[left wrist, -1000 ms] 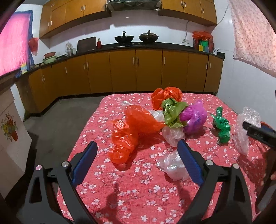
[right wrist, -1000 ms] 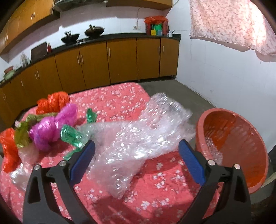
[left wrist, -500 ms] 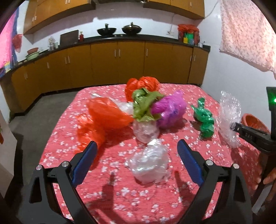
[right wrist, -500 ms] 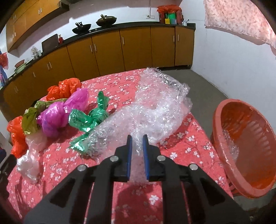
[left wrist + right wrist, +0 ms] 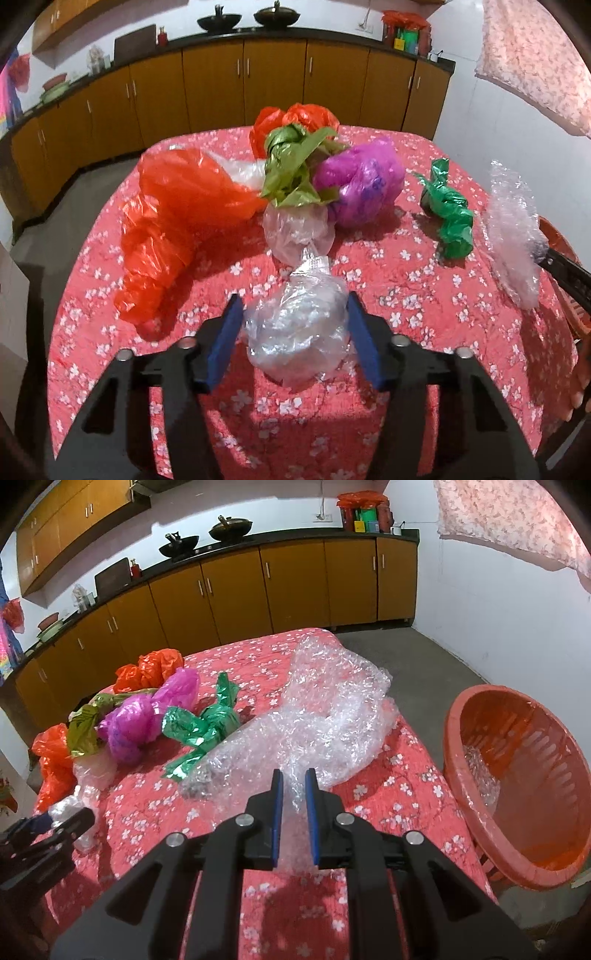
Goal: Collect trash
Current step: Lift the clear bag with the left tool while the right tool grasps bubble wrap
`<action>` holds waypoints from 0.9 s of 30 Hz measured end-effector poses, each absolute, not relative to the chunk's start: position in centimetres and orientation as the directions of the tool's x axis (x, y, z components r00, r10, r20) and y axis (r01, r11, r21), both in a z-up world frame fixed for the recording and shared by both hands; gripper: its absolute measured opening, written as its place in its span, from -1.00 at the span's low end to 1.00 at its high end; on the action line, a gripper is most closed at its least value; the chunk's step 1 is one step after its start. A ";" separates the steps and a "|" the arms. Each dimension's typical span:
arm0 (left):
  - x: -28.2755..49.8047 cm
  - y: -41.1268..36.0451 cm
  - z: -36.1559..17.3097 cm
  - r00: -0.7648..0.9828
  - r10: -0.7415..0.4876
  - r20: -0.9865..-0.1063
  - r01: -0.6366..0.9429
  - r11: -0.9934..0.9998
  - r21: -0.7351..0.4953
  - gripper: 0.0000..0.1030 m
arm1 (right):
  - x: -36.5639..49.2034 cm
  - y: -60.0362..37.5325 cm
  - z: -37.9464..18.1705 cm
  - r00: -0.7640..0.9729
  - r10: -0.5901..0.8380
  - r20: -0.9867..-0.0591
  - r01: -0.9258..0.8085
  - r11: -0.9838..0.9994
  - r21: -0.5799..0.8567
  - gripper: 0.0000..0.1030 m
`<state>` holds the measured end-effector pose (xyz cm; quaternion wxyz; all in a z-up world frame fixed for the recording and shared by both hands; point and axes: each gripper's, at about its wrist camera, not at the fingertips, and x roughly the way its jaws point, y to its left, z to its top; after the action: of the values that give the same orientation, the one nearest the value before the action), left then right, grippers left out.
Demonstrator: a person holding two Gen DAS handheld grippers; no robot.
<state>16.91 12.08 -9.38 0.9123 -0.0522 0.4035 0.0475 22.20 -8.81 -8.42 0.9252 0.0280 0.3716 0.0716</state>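
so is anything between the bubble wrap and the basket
Nothing visible. The right gripper is shut on the bubble wrap at the table's right edge, and the basket sits open just past it.

The right gripper (image 5: 565, 271) is cut off at the left wrist view's 3 o'clock edge, its fingertips buried in bubble wrap (image 5: 511, 229). At 4 o'clock only a hand's (image 5: 581, 376) fingers show. The orange basket (image 5: 517, 775) runs past the right view's 3 o'clock border, its contents too blurred to identify.

A table (image 5: 229, 435) is covered by red floral cloth; orange bags (image 5: 177, 229) are seen at nine o'clock, clear bags (image 5: 295, 332) centrally, a green wrapper (image 5: 452, 221) at three.
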 end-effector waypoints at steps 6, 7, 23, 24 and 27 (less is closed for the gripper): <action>16.1 12.2 -9.0 0.682 0.033 -0.730 -0.125 0.990 -0.072 -0.20 | 21.3 -9.1 -8.1 0.712 0.163 -0.683 -0.121 0.987 0.110 -0.74; 15.9 12.1 -8.8 0.685 0.033 -0.728 -0.123 0.990 -0.072 -0.20 | 21.1 -9.2 -8.0 0.712 0.164 -0.683 -0.121 0.987 0.110 -0.74; 13.5 9.9 -5.0 0.744 0.031 -0.668 -0.097 0.993 -0.062 -0.20 | 17.7 -10.7 -5.7 0.732 0.180 -0.657 -0.146 0.984 0.106 -0.80; 13.4 9.8 -4.8 0.745 0.030 -0.666 -0.095 0.994 -0.061 -0.20 | 17.3 -10.8 -5.6 0.733 0.180 -0.656 -0.147 0.983 0.106 -0.81; 13.1 9.5 -4.4 0.751 0.029 -0.660 -0.094 0.994 -0.062 -0.20 | 16.7 -11.1 -5.4 0.732 0.186 -0.655 -0.149 0.982 0.113 -0.84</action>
<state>13.12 9.46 -4.45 0.9345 -0.0458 0.3516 0.0329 16.66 -11.15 -5.36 0.9302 0.0262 0.3549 0.0902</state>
